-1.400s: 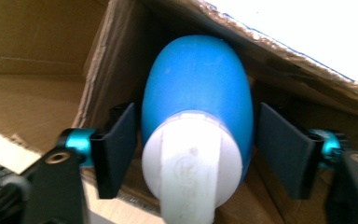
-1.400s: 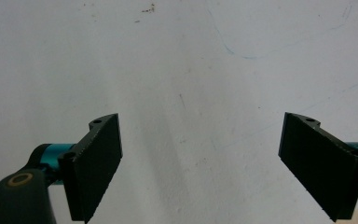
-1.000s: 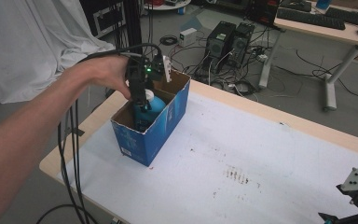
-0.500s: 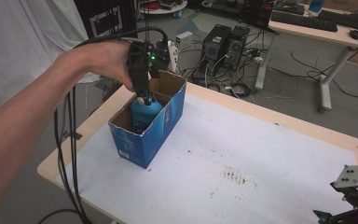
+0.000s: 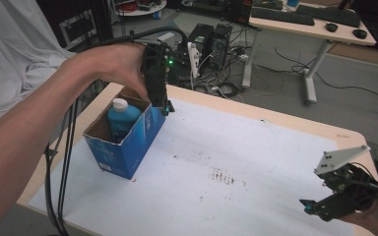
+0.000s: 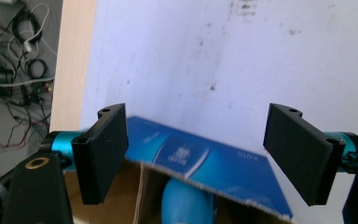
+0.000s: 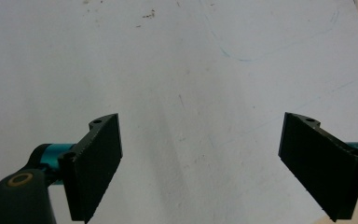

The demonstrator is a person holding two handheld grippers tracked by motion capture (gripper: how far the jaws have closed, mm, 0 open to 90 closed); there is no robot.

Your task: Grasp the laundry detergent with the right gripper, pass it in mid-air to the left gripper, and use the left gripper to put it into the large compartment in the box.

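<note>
An open blue cardboard box [image 5: 128, 145] stands on the left part of the white-covered table [image 5: 256, 162]. A blue bottle [image 5: 120, 118] with a white cap stands upright inside it. My left gripper [image 5: 167, 109] hangs pointing down just above the box's far right rim. Its jaws have just been opening and nothing is between them. In the left gripper view the box rim [image 6: 205, 156] and the bottle [image 6: 186, 200] lie below the open left gripper [image 6: 196, 135]. My right gripper [image 5: 311, 205] rests low at the table's near right corner, open and empty, over bare white sheet [image 7: 182, 70].
Black cables [image 5: 66, 162] trail from the left gripper down past the table's left edge. Beyond the far edge are computer towers [image 5: 211, 42], floor cables and a desk [image 5: 300, 24] with a keyboard. White cloth [image 5: 15, 44] hangs at the left.
The left gripper has risen out of the box and shifted to the right, with its jaws wider. The bottle stays in the box. The right gripper has kept still.
</note>
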